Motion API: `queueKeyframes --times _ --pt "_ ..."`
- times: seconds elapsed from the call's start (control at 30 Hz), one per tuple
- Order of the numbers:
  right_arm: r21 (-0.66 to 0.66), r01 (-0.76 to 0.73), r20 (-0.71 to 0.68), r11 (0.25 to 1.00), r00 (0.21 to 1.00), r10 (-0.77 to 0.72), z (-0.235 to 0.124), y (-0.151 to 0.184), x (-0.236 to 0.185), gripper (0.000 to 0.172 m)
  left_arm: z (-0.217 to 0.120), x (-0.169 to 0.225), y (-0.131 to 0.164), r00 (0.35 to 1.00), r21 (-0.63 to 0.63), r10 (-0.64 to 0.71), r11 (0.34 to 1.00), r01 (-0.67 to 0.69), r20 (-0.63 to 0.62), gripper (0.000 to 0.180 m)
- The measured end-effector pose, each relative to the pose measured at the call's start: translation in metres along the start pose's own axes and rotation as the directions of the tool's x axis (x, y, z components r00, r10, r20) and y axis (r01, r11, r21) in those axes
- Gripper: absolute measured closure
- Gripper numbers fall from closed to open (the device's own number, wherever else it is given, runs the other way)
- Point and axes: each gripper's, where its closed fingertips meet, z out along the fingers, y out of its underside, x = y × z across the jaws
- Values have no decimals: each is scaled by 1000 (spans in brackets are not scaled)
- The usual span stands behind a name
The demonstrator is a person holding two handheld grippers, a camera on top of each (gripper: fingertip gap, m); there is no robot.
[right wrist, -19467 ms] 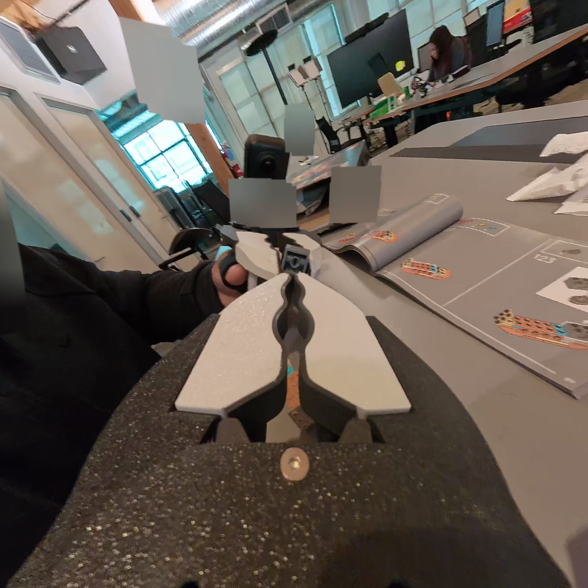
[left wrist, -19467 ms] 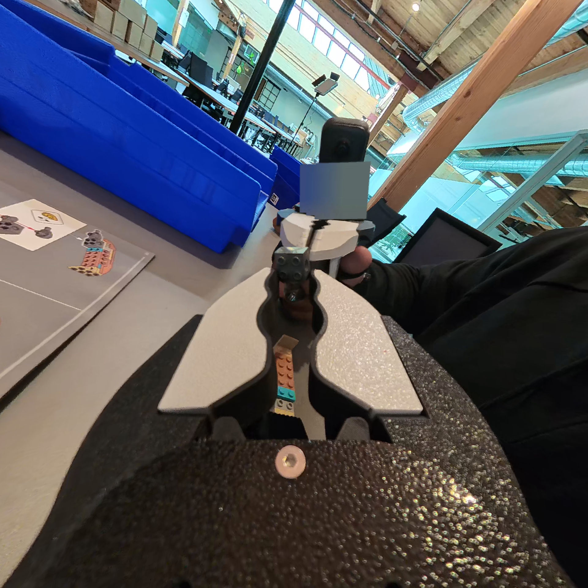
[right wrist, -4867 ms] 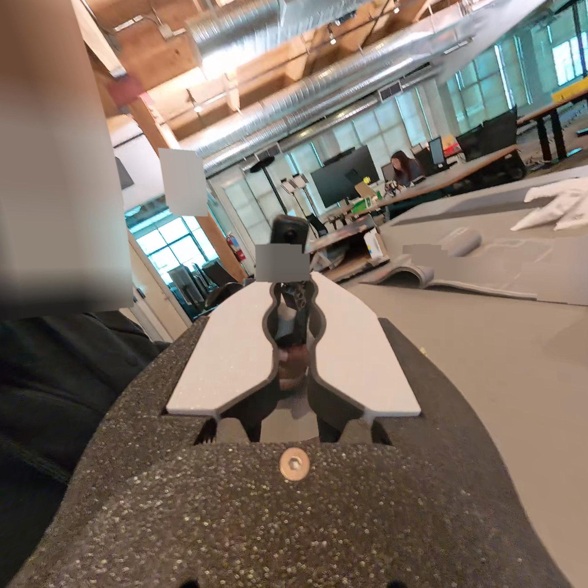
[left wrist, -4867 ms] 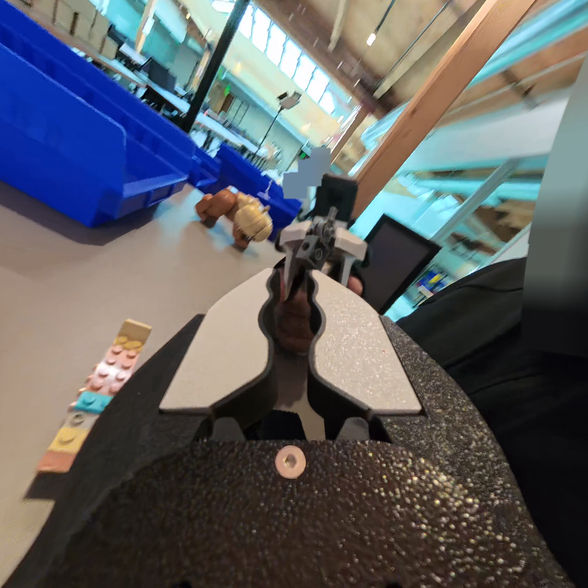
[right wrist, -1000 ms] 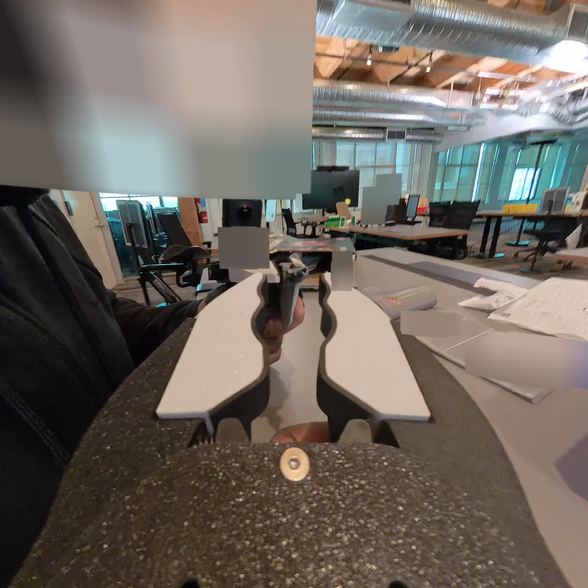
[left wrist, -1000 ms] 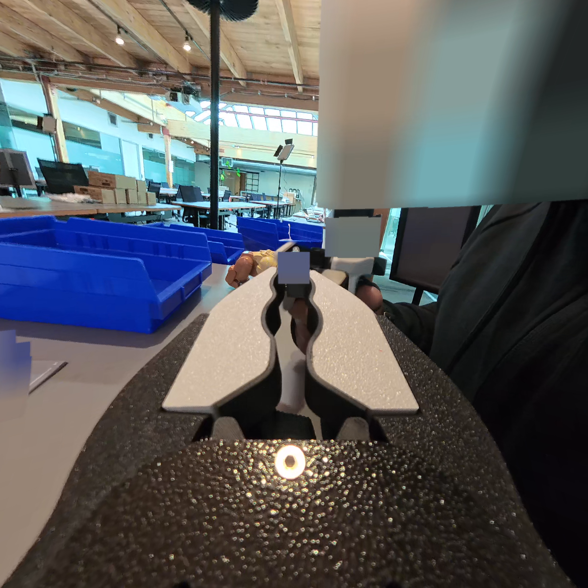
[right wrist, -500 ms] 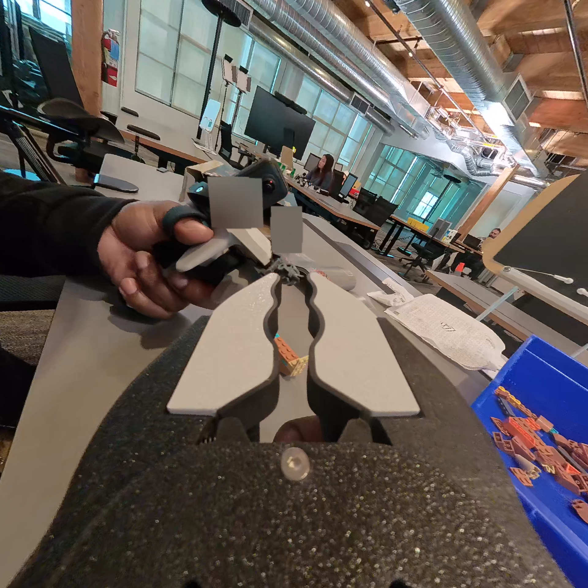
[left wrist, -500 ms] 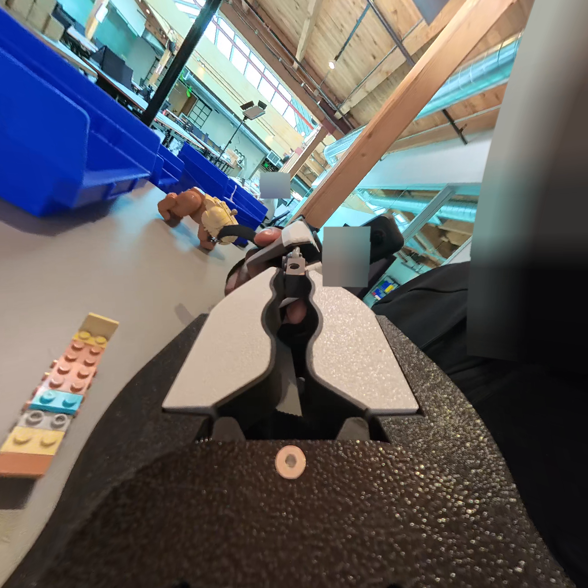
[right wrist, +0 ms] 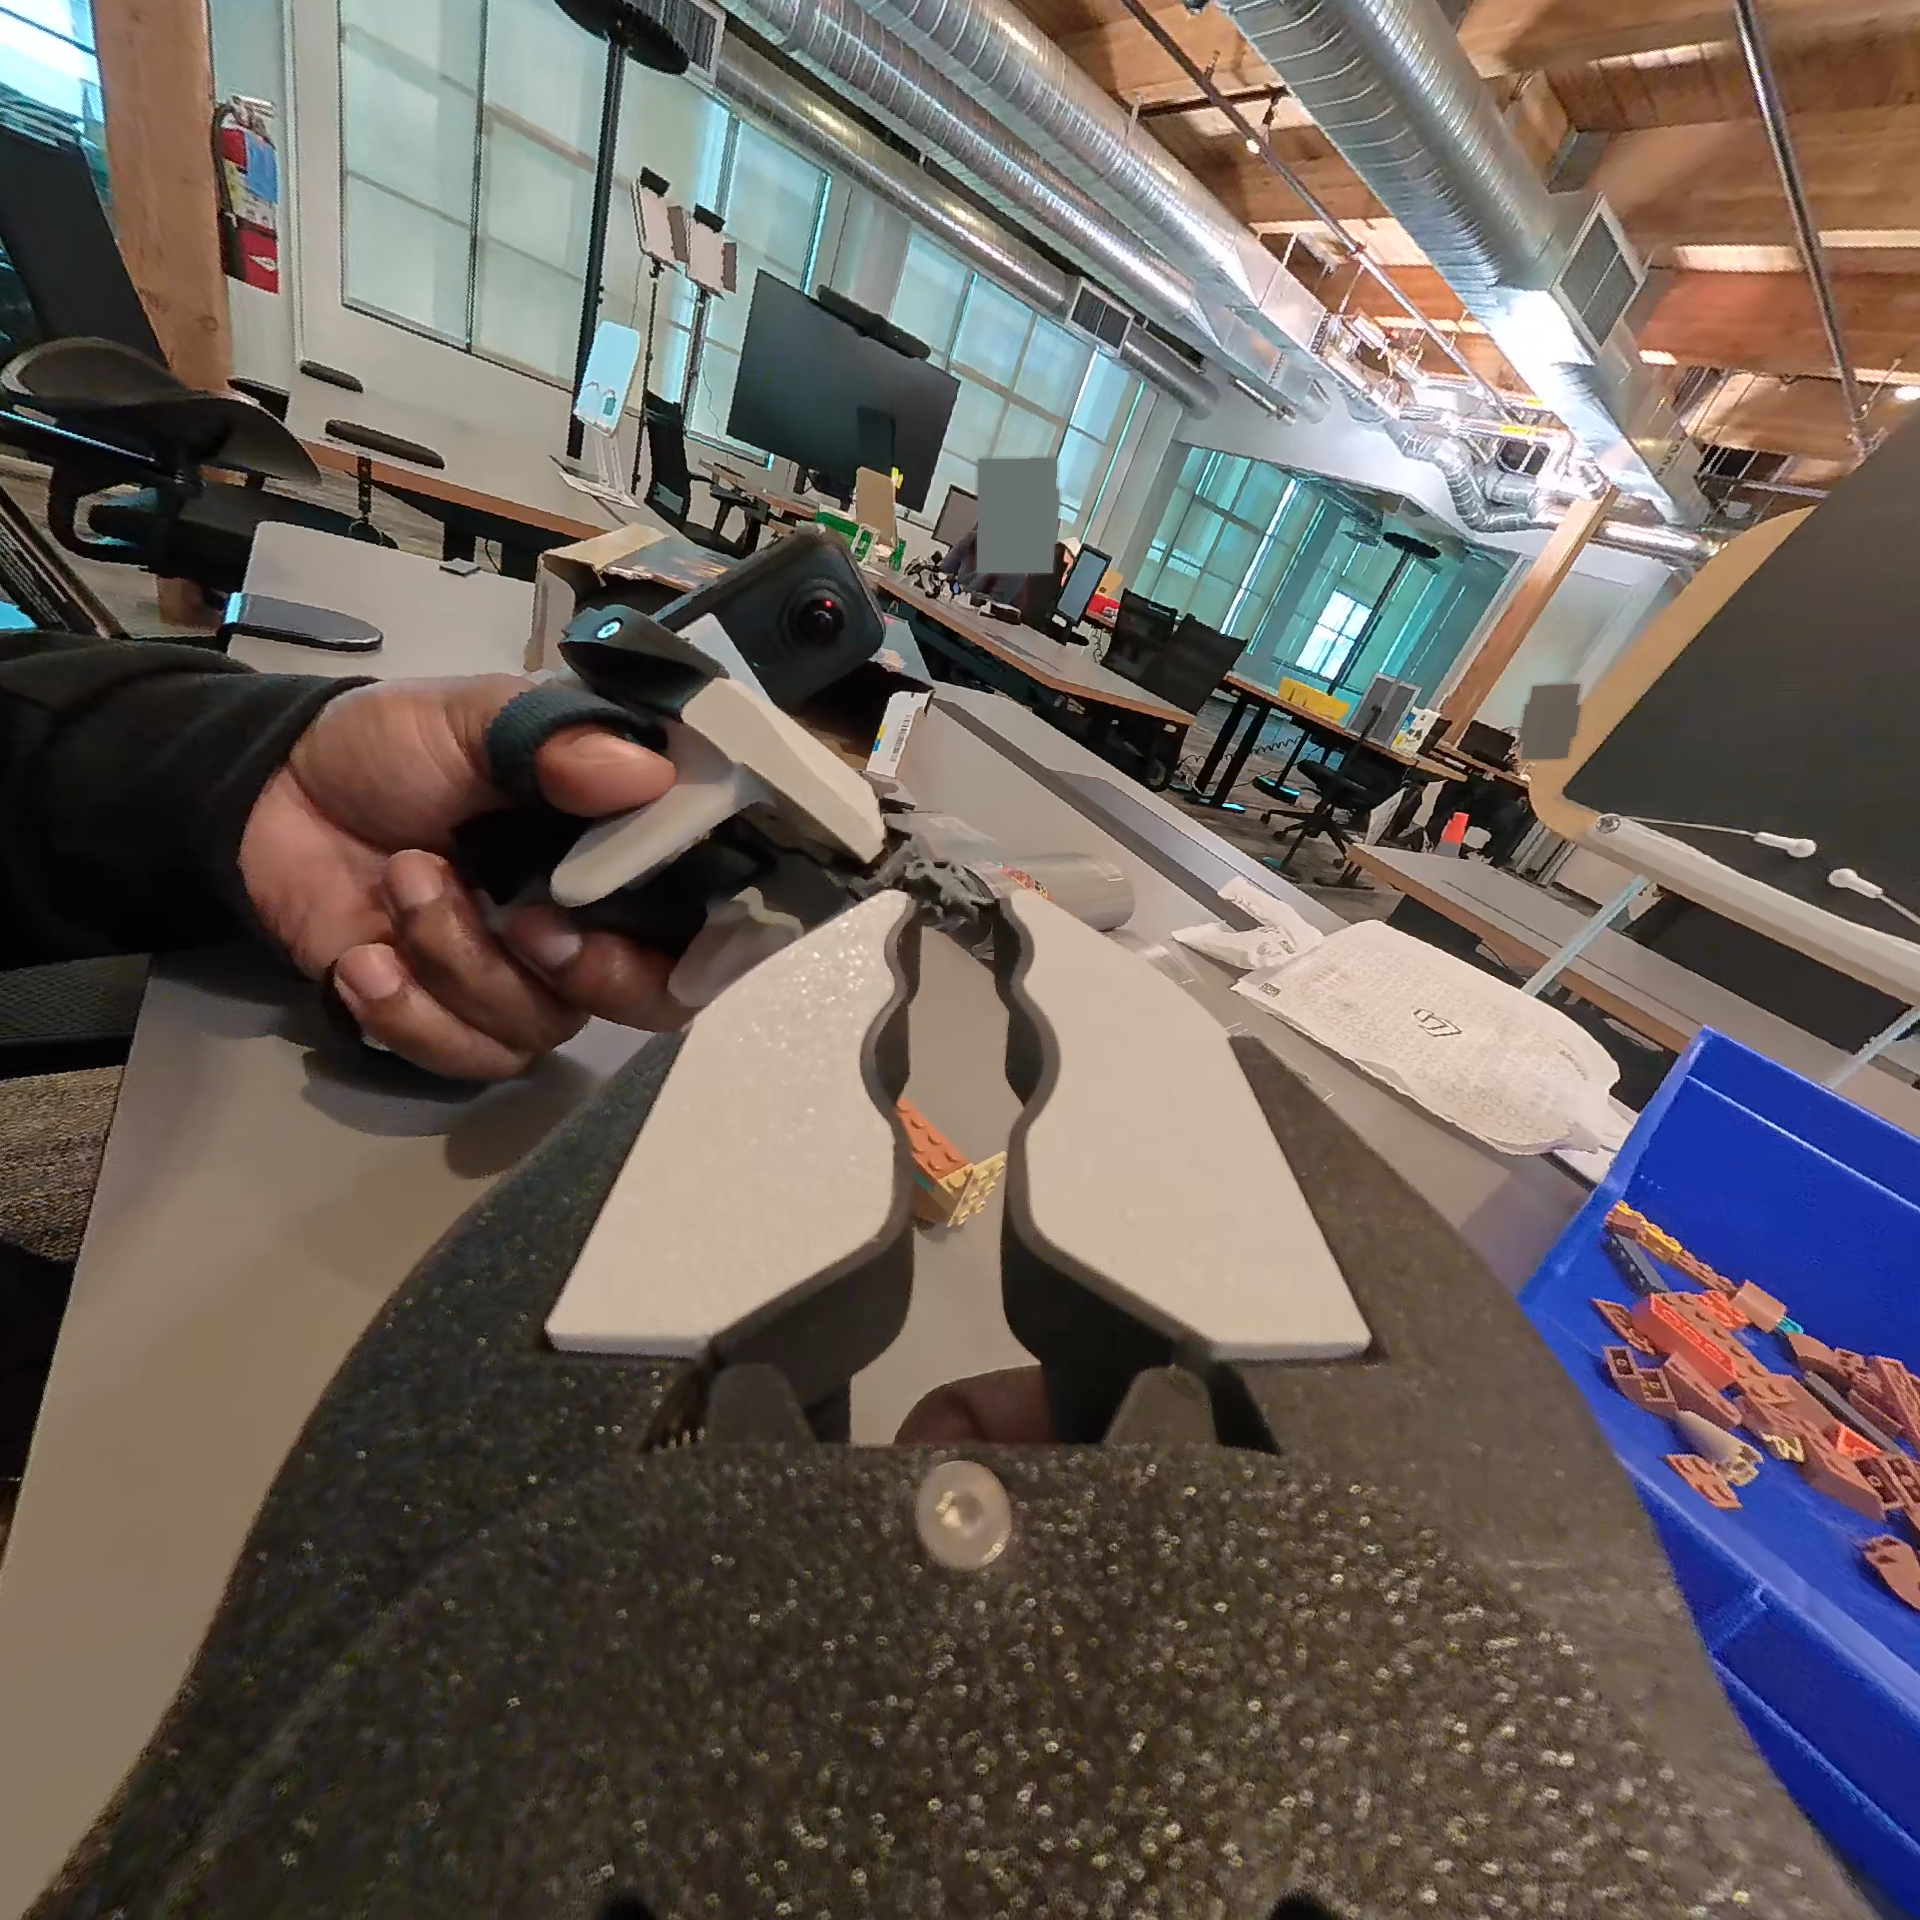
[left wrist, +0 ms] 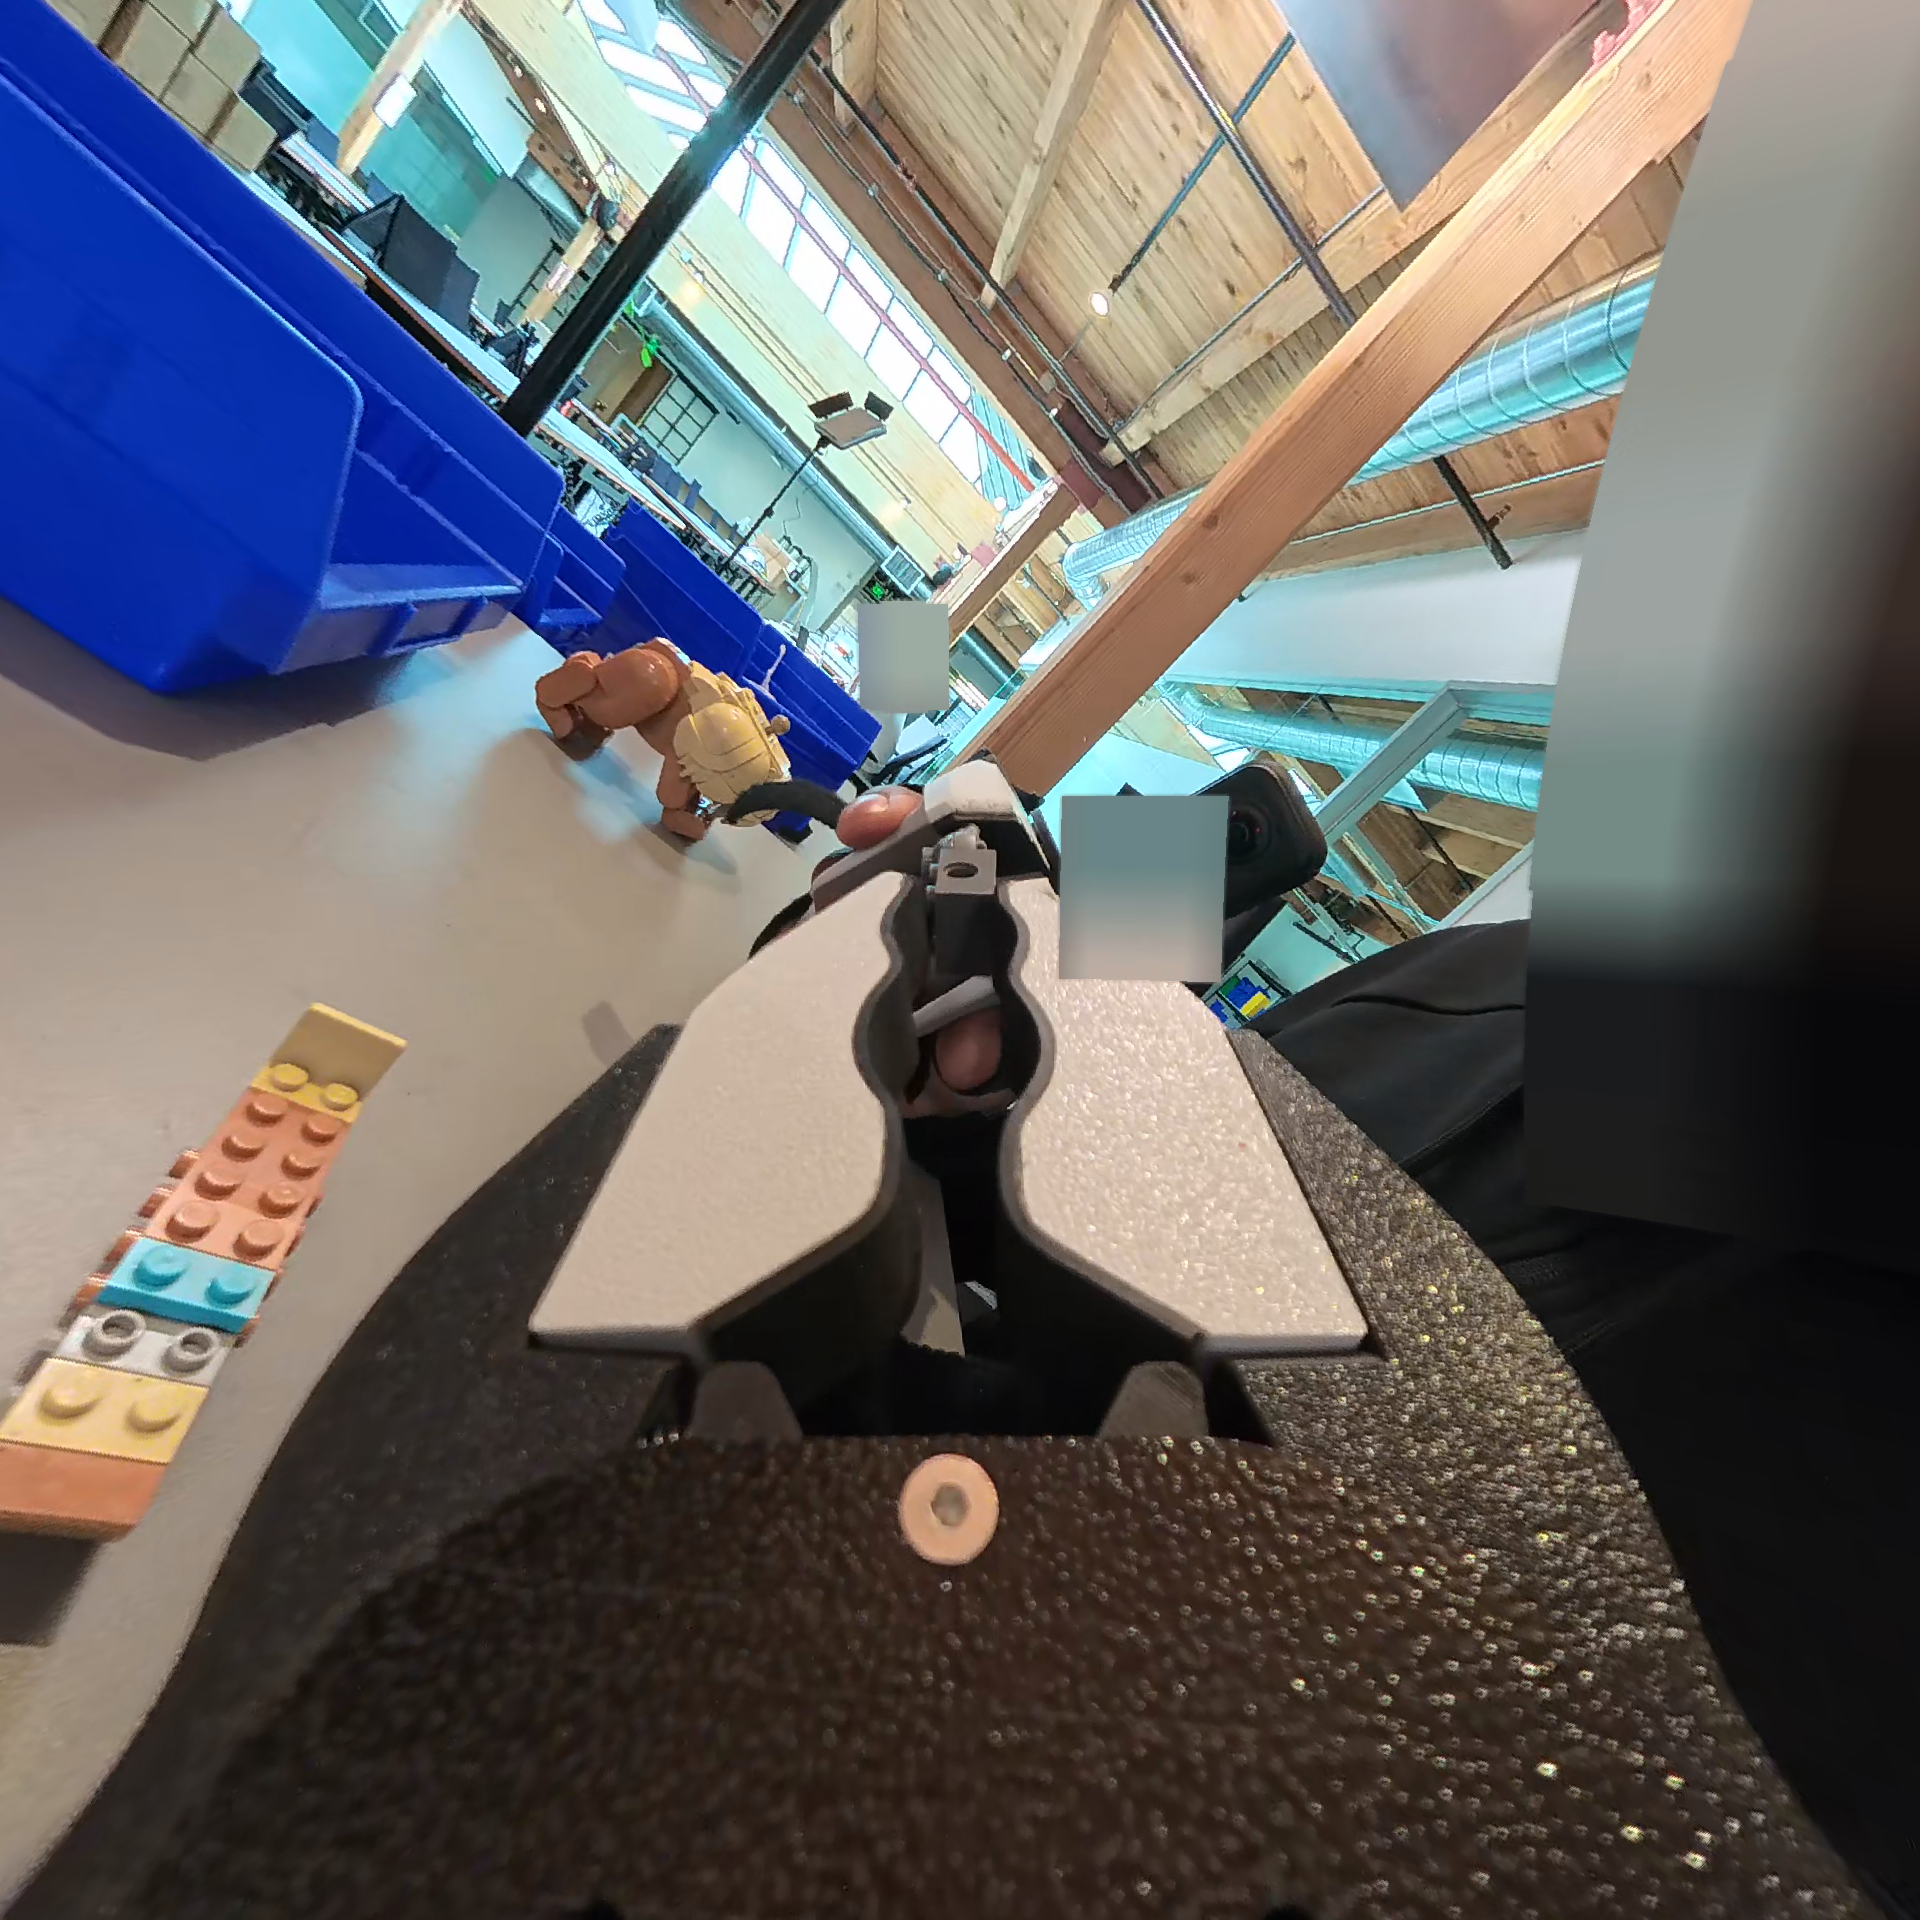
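— The small grey brick piece, where is it?

— Up off the table, caught between the tips of both tools. The left gripper has its fingers nearly together and pressed on it from either side. The right gripper pinches the same dark grey piece from the opposite end, its fingers almost together too.

— So the two tools face each other?

— Yes, tip to tip. In the right wrist view the person's left hand wraps the other tool's handle, with a small black camera on top.

— What lies about them?

— On the grey table at the left sits a long strip of bricks, tan, pink, teal, grey and yellow. Farther off stands a brown and tan brick animal beside blue bins. Near the right gripper, another blue bin holds loose reddish bricks, and a white plastic bag lies on the table.
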Motion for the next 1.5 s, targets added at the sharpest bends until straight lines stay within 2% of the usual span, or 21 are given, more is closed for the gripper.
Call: queueKeyframes --times 0.13,0.23,0.37,0.57,0.77,0.87,1.03,1.17,1.27,1.37,1.5 --pt "20 -1 17 1000 1000 0 -3 -3 -1 155 -2 4 0 1000 -1 -1 1000 1 -12 169" --pt "46 -39 81 998 996 36 -9 -5 -5 151 -11 8 -2 999 18 -24 1000 25 -35 170" --pt "37 -89 163 995 983 82 -1 -3 -11 150 -17 13 -4 984 52 -144 987 150 -109 169" --pt "30 -162 273 986 951 148 15 -6 -26 145 -6 19 0 935 41 -278 955 294 -219 169" --pt "60 -182 279 981 947 159 15 -8 -29 150 -1 22 4 893 26 -353 927 374 -281 169" --pt "49 -183 270 982 949 164 16 -7 -28 156 -4 19 3 900 45 -346 928 370 -267 168" --pt "29 -163 276 986 949 149 20 -10 -31 156 -12 20 1 954 58 -236 967 250 -185 166" --pt "-8 -157 301 988 941 152 23 -12 -31 156 -26 13 -9 991 88 -108 989 115 -74 163" --pt "-127 -127 302 984 940 160 26 -2 -25 157 -40 7 -22 999 110 28 993 -30 22 163" --pt "-321 -114 310 940 925 218 31 18 -19 157 -48 12 -33 978 58 196 978 -200 72 163" --pt "-520 -51 331 853 908 256 37 42 -17 157 -43 4 -33 888 -146 436 897 -417 143 162"
